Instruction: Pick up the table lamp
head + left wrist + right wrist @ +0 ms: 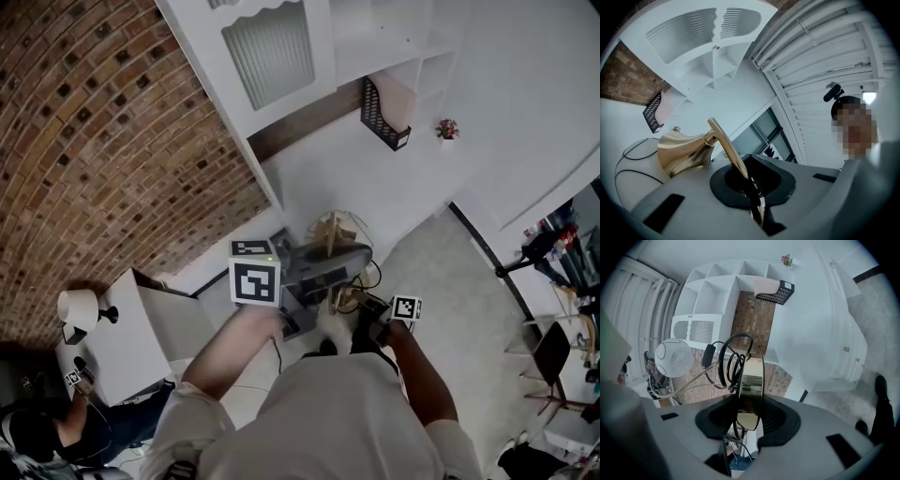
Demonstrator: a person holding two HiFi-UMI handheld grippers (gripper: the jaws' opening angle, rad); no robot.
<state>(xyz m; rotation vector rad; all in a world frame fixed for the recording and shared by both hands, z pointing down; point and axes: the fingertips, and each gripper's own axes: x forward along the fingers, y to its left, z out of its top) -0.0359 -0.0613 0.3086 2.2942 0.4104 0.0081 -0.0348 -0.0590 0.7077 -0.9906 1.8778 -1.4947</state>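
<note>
Closest in, the left gripper (pixel 751 194) has its jaws shut tight on the slim, polished brass stem (pixel 725 143) of the table lamp (pixel 691 150). The stem's lower end is lost in the black pads. It slants up to a flared, horn-shaped brass shade (pixel 679 152).

The right gripper (pixel 749 414) clamps the lamp's round brass base (pixel 752 378), seen edge-on as a narrow mirrored band. A black cord (pixel 727 357) loops in coils beside it, its lower end cut off behind the jaws.

Only the head view shows both grippers together. They hold the lamp in the air in front of the person's chest, and their bodies and marker cubes hide most of it.

Farther off, a white worktop (pixel 375 183) carries a black mesh tray (pixel 382 116) and a small flower pot (pixel 447 128), too small to make out in detail. A rough red brick wall (pixel 94 141) lies beyond.
</note>
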